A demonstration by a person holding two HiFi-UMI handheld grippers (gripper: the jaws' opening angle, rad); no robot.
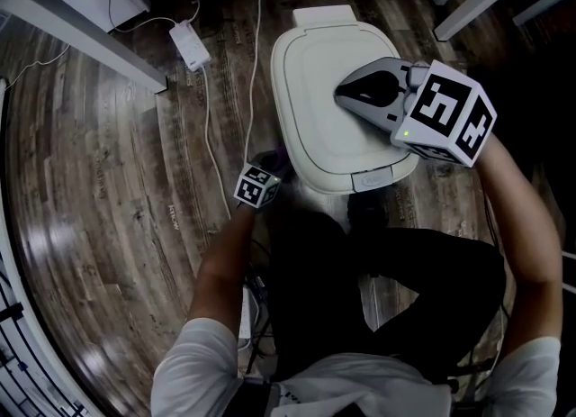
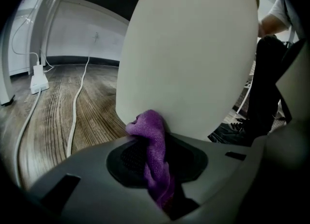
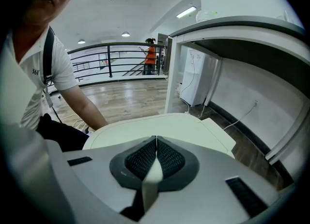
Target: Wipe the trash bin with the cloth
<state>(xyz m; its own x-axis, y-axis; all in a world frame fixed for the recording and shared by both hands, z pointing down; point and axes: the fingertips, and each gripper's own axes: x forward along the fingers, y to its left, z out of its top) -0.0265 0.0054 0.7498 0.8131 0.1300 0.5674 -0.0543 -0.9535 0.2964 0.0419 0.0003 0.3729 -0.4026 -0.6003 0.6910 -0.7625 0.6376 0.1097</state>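
Left gripper [image 2: 152,145] fingers clamp cloth [image 2: 146,124] against trash bin [image 2: 193,58] side; right gripper [image 3: 156,141] fingers closed above lid [image 3: 121,128].

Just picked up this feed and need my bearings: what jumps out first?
The white trash bin fills the middle of the head view, its lid closed. The left gripper pinches a purple cloth against the bin's side wall, while the right gripper lies over the lid, fingers shut and empty.

Office loft: wood floor [image 1: 99,217], desks [image 3: 232,29], railing [image 3: 111,50]
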